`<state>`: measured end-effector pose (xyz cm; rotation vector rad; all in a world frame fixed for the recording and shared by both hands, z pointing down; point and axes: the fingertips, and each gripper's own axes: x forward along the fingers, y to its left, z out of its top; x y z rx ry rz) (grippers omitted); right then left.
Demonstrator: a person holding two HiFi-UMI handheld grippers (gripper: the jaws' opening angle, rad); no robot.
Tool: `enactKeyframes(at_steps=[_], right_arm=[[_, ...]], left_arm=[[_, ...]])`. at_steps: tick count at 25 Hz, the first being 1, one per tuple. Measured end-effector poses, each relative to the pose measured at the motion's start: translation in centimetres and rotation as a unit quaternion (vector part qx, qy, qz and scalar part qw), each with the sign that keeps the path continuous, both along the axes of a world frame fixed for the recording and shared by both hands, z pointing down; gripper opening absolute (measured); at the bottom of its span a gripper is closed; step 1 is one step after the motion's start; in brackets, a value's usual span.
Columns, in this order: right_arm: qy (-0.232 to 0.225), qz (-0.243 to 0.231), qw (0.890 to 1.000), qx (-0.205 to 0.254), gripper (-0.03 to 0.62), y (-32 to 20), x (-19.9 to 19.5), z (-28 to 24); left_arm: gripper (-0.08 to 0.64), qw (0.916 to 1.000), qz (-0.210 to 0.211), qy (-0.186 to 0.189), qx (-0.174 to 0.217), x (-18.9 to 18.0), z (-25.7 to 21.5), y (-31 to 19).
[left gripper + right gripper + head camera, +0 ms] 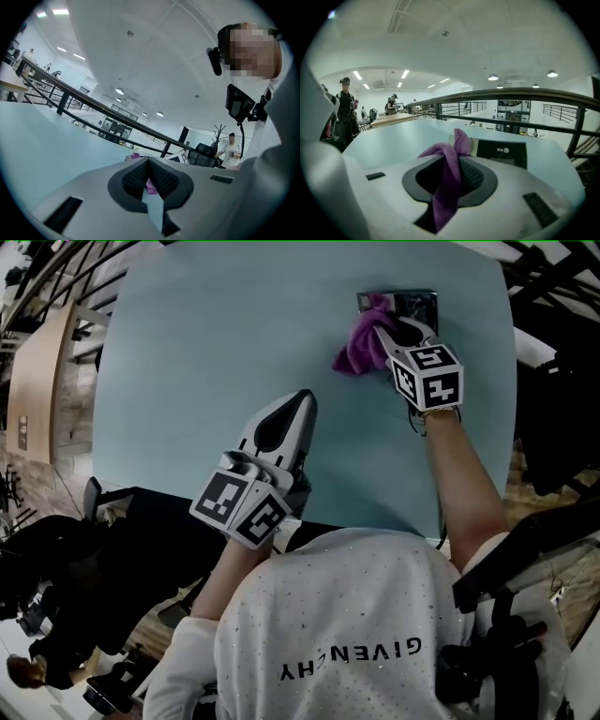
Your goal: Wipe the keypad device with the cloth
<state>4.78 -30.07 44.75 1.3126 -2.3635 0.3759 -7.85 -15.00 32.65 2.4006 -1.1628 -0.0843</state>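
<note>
Now right gripper (pixel 398 330) holds cloth (pixel 360 346) on keypad device (pixel 418 304).

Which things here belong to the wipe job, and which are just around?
In the job: cloth, keypad device, right gripper, jaws shut on the cloth.
Not in it: left gripper, empty, jaws together; table; railing.

I see a purple cloth (pixel 359 345), a black flat keypad device (pixel 419 305) and a pale blue-green tabletop (pixel 187 352). My white left gripper (pixel 302 401) and white right gripper (pixel 401 330) carry black-and-white square markers, with dark grey textured pads (pixel 474 174).
</note>
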Motion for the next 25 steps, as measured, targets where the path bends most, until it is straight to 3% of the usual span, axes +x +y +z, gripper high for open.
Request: enactKeyframes(at_steps=[15,25], right_arm=[[0.063,0.035,0.997,-0.008,0.075,-0.4,5.7,1.3],[0.058,0.080,0.995,-0.008,0.075,-1.0,10.0,1.6]], left_arm=[[0.000,0.9999,-0.012,-0.002,0.006,-0.6,-0.9,1.0],[0.000,0.9998,-0.020,-0.002,-0.001,-0.2,-0.8,1.1]])
